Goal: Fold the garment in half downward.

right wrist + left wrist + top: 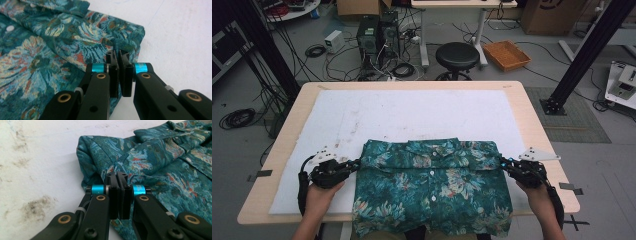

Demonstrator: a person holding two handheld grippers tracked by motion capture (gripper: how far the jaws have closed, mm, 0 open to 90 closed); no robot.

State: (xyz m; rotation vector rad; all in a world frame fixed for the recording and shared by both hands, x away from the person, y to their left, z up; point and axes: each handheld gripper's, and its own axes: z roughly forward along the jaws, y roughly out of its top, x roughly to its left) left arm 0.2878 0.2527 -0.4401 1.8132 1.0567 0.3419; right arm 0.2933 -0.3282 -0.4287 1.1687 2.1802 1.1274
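Teal floral-print buttoned cloth shirt [432,185] lying front-up on white padded mat [412,112], near table edge, left gripper [357,163] clamped on shirt's left fold, right gripper [502,161] clamped on its right fold.

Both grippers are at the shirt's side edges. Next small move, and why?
Probably lift both edges slightly together. The left gripper and right gripper are each shut on a side fold of the floral shirt, whose hem already hangs over the near edge of the table. An even lift should keep it from dragging on the white mat.
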